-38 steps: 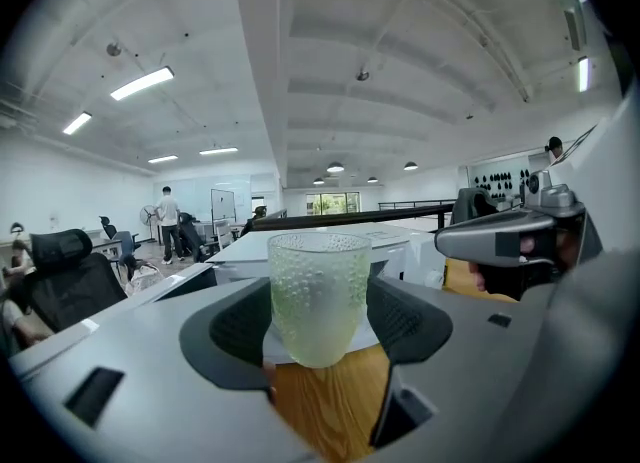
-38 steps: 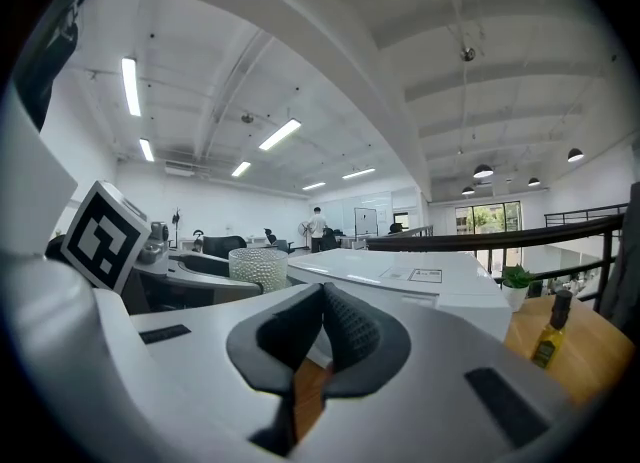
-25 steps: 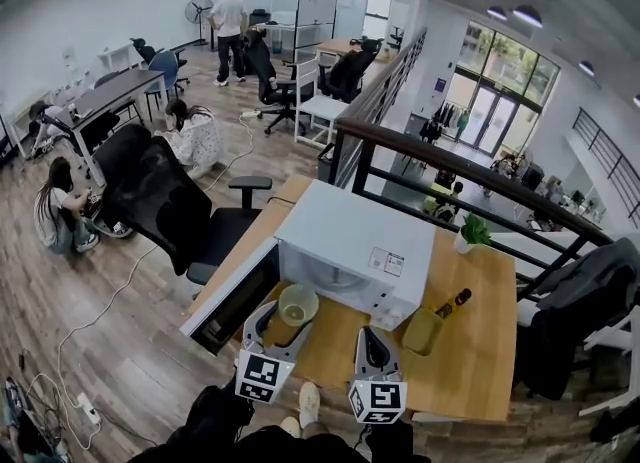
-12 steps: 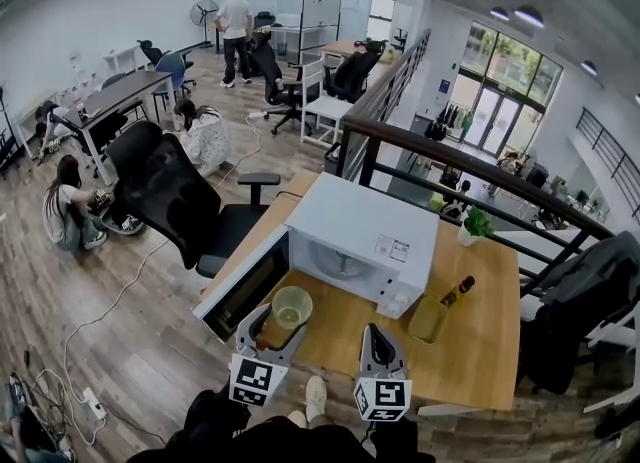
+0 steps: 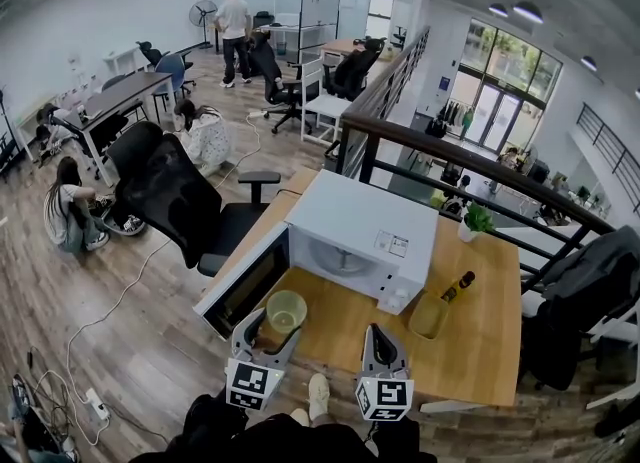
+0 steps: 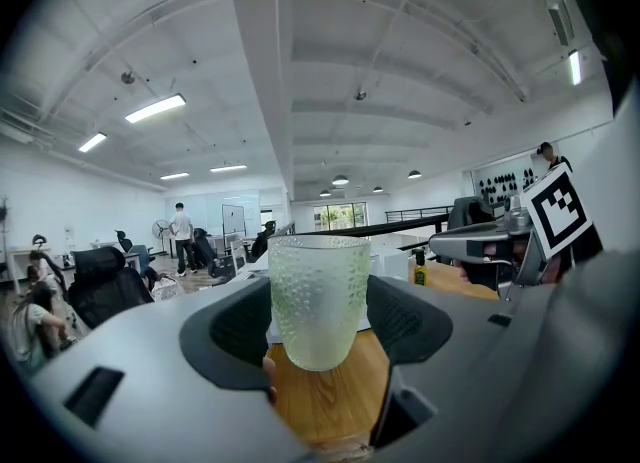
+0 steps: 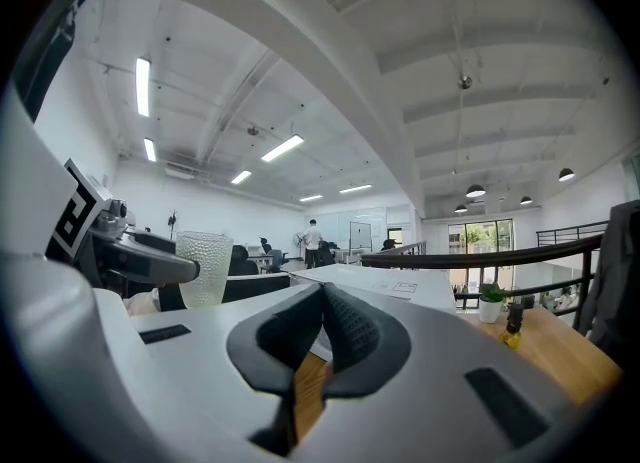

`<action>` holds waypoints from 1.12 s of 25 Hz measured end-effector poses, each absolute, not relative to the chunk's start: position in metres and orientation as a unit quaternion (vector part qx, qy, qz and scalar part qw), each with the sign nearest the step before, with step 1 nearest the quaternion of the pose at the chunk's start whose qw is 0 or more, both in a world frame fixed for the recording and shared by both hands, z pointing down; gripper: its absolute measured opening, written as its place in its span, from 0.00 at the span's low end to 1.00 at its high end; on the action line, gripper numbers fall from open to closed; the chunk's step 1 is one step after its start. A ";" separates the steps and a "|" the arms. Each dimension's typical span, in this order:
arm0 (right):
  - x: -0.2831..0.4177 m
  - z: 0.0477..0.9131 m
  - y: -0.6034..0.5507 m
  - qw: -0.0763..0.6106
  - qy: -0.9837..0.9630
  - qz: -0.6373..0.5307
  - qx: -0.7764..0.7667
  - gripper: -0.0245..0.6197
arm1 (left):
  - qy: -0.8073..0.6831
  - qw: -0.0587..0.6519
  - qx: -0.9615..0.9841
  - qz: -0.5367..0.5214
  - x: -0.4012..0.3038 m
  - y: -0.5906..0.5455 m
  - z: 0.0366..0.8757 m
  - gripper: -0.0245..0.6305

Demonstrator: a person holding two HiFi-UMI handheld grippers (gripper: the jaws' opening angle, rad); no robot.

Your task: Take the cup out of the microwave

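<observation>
A pale green dimpled cup (image 5: 286,311) stands upright between the jaws of my left gripper (image 5: 280,323), which is shut on it. It is outside the white microwave (image 5: 350,236), in front of the open door (image 5: 243,286). In the left gripper view the cup (image 6: 318,296) fills the gap between the dark pads (image 6: 413,323), over the wooden table (image 6: 325,401). My right gripper (image 5: 379,343) hovers over the table to the right, jaws shut on nothing. In the right gripper view (image 7: 322,329) the cup (image 7: 204,268) shows at the left.
A yellow-green container (image 5: 428,316) and a small bottle (image 5: 456,287) stand on the wooden table (image 5: 470,351) right of the microwave. A potted plant (image 5: 474,224) sits at the far edge by the black railing (image 5: 450,166). A black office chair (image 5: 170,196) is to the left.
The left gripper has drawn the cup slightly back toward me, away from the microwave's front. The right gripper has stayed about where it was.
</observation>
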State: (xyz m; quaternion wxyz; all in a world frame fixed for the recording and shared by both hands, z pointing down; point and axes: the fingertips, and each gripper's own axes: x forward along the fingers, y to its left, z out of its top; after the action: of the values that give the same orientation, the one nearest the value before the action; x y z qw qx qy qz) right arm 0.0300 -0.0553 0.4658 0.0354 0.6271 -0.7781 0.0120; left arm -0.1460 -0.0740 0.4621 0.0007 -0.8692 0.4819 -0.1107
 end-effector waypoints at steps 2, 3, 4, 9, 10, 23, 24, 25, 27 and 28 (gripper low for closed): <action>0.031 0.466 -0.056 0.035 -0.777 0.013 0.628 0.06 | 0.481 0.002 -0.869 -0.111 -0.145 -0.075 0.461 0.50; 0.032 0.466 -0.055 0.035 -0.777 0.014 0.629 0.06 | 0.481 0.002 -0.870 -0.112 -0.144 -0.075 0.461 0.50; 0.032 0.466 -0.055 0.035 -0.776 0.014 0.629 0.06 | 0.481 0.003 -0.870 -0.113 -0.144 -0.075 0.462 0.50; 0.032 0.468 -0.055 0.040 -0.779 0.012 0.625 0.06 | 0.478 0.003 -0.871 -0.113 -0.142 -0.075 0.463 0.50; 0.032 0.469 -0.055 0.042 -0.779 0.011 0.625 0.06 | 0.478 0.003 -0.871 -0.113 -0.141 -0.076 0.463 0.50; 0.031 0.466 -0.055 0.044 -0.780 0.012 0.625 0.06 | 0.473 0.005 -0.874 -0.114 -0.138 -0.074 0.461 0.50; 0.030 0.466 -0.054 0.044 -0.780 0.011 0.624 0.06 | 0.473 0.005 -0.873 -0.115 -0.139 -0.074 0.462 0.50; 0.029 0.466 -0.054 0.044 -0.780 0.011 0.624 0.06 | 0.473 0.005 -0.873 -0.115 -0.139 -0.073 0.462 0.50; 0.028 0.467 -0.055 0.044 -0.780 0.011 0.624 0.06 | 0.473 0.005 -0.873 -0.116 -0.140 -0.074 0.464 0.50; 0.028 0.468 -0.056 0.044 -0.780 0.012 0.624 0.06 | 0.473 0.005 -0.874 -0.116 -0.140 -0.075 0.465 0.50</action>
State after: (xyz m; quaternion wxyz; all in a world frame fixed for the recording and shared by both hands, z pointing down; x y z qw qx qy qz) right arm 0.0284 -0.0557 0.4682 0.0440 0.6242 -0.7799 0.0116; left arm -0.1395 -0.0747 0.4645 0.0050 -0.8735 0.4727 -0.1160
